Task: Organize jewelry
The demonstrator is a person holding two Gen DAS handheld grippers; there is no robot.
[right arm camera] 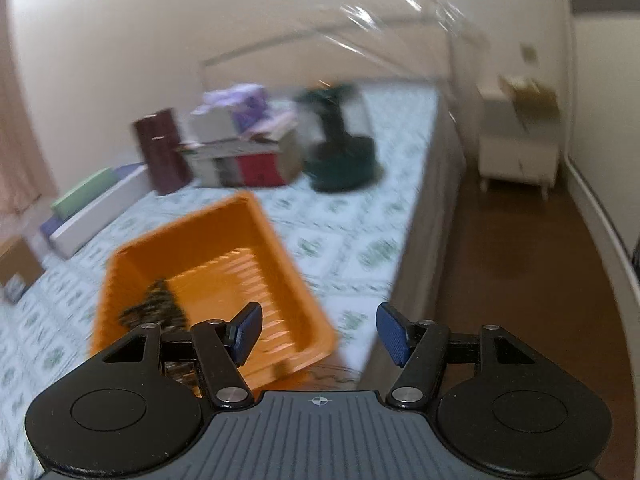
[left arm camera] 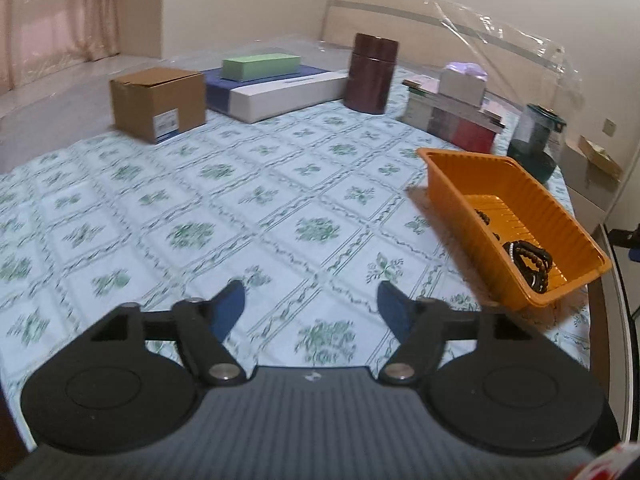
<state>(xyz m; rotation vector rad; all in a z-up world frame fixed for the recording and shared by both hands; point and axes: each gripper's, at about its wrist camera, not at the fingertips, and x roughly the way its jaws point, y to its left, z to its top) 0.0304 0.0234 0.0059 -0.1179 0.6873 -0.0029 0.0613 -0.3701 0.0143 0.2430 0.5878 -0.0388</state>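
Floral tablecloth (left arm camera: 248, 184), dark beaded bracelets (left arm camera: 530, 260)

readable text: none | cardboard box (left arm camera: 158, 104): white label on its front, print too small and blurred to read | right wrist view: motion-blurred, nothing legible | gripper body: small crosshair mark only, no lettering

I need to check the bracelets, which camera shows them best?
The left wrist view: the dark beaded bracelets lie sharp in the orange tray. The right wrist view shows them only as a motion-blurred dark heap.
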